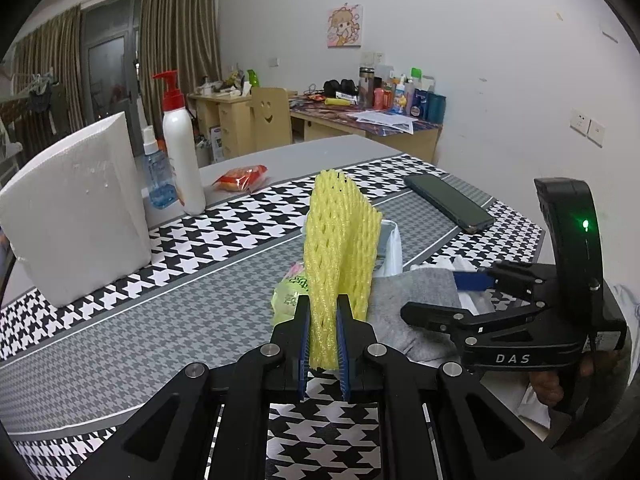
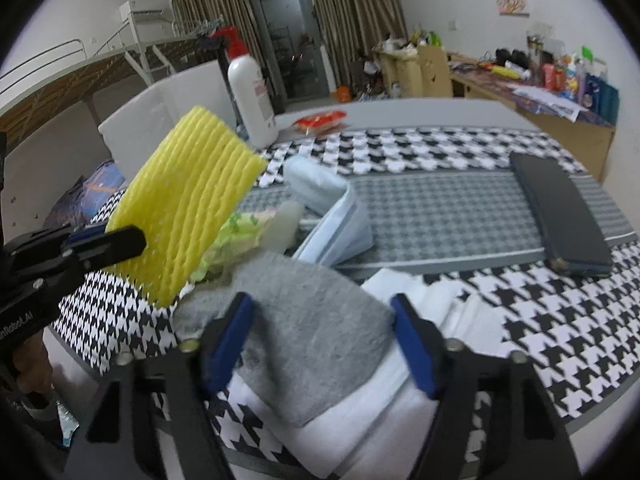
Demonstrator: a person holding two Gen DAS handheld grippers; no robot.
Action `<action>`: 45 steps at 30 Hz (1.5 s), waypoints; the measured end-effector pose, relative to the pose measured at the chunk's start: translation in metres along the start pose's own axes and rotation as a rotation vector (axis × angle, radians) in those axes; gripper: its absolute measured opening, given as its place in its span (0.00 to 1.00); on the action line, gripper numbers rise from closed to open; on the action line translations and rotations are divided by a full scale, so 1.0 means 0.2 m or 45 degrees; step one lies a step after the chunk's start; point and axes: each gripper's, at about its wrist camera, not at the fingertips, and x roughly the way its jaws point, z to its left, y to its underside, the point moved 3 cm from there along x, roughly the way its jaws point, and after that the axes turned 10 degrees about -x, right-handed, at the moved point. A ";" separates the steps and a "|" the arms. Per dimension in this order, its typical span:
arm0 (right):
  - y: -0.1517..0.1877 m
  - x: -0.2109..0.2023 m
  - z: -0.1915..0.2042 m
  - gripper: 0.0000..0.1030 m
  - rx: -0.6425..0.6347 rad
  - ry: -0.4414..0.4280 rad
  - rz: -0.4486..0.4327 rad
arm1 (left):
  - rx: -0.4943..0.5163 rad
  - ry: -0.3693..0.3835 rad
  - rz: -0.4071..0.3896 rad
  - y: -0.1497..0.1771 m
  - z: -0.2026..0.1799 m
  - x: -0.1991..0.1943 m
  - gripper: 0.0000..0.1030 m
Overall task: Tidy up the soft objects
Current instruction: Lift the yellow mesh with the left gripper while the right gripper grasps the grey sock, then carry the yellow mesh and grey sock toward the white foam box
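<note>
Left gripper [image 1: 323, 328]: jaws closed on the lower end of the yellow foam net sleeve [image 1: 340, 240], which stands upright and clear of the houndstooth table cloth [image 1: 224, 220]. The right wrist view shows the same sleeve [image 2: 188, 204] from the side, tilted, with one black finger of the left gripper [image 2: 108, 246] across its lower part.

Right gripper [image 2: 320, 344]: jaws spread wide, empty, on either side of a grey cloth [image 2: 316, 320] that lies on white folded fabric [image 2: 400, 400] at the near table edge. Whether the blue pads [image 2: 228, 344] touch the cloth cannot be told — this view is blurred. In the left wrist view the right gripper [image 1: 472, 296] appears side-on over the grey cloth [image 1: 412, 304].

Seen only in the right wrist view: a pale blue folded item [image 2: 332, 216] behind the grey cloth and the full outline of a yellow-green crumpled packet [image 2: 236, 232] behind the sleeve. The left wrist view shows only a corner of that packet [image 1: 290, 294], the rest hidden by the sleeve and gripper.

Seen only in the left wrist view: a small blue spray bottle [image 1: 158, 176] between the white foam block [image 1: 76, 216] and the white pump bottle [image 1: 182, 148].

Both views show a dark phone [image 1: 448, 202] lying flat, well apart from the soft pile, and a red snack packet [image 1: 242, 176] near the pump bottle. Print on the packets is illegible.
</note>
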 end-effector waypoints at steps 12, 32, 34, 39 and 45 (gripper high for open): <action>-0.04 -0.12 0.08 0.19 -0.093 0.038 -0.051 | -0.004 0.000 -0.031 0.00 0.02 -0.06 0.12; -0.24 -0.32 0.16 0.16 -0.115 0.035 -0.261 | -0.028 -0.057 -0.153 -0.10 0.08 -0.23 0.12; -0.26 -0.33 0.17 0.16 -0.116 0.034 -0.277 | -0.038 -0.063 -0.158 -0.11 0.09 -0.23 0.12; -0.29 -0.33 0.18 0.16 -0.105 0.040 -0.295 | -0.049 -0.071 -0.171 -0.13 0.13 -0.26 0.12; -0.33 -0.34 0.21 0.16 -0.108 0.061 -0.324 | -0.052 -0.072 -0.195 -0.14 0.16 -0.31 0.12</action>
